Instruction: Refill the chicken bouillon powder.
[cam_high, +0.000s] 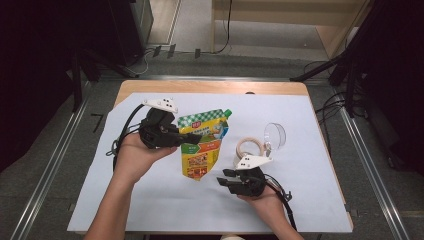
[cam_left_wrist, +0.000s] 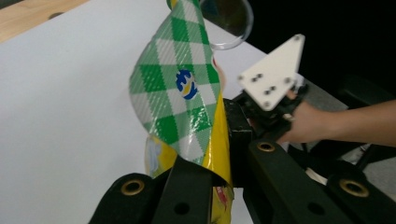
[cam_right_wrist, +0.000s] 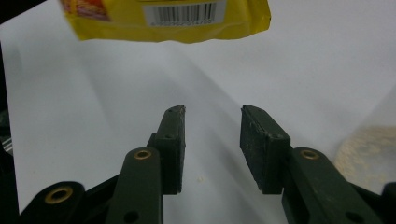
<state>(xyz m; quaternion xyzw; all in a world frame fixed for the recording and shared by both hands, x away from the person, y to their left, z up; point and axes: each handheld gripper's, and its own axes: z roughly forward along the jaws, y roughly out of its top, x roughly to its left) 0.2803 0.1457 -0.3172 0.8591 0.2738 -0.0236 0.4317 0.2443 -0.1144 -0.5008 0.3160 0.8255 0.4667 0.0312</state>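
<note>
A spouted pouch (cam_high: 202, 145), green-checked at the top and yellow below, is held off the white sheet. My left gripper (cam_high: 182, 139) is shut on its left edge, about halfway up. In the left gripper view the black jaws (cam_left_wrist: 219, 158) clamp the pouch's edge (cam_left_wrist: 180, 88), which curls upward. My right gripper (cam_high: 223, 176) stands open to the right of the pouch's bottom, near the table's front, pointing left. In the right gripper view its fingers (cam_right_wrist: 212, 130) are apart with only bare sheet between them, and the pouch's barcoded bottom (cam_right_wrist: 168, 18) hangs beyond them.
A roll of tape (cam_high: 249, 147) lies just behind the right gripper, with a clear plastic ring (cam_high: 275, 136) beside it. The white sheet (cam_high: 150, 200) covers most of the wooden table (cam_high: 210, 87). Metal rails run along both sides on the floor.
</note>
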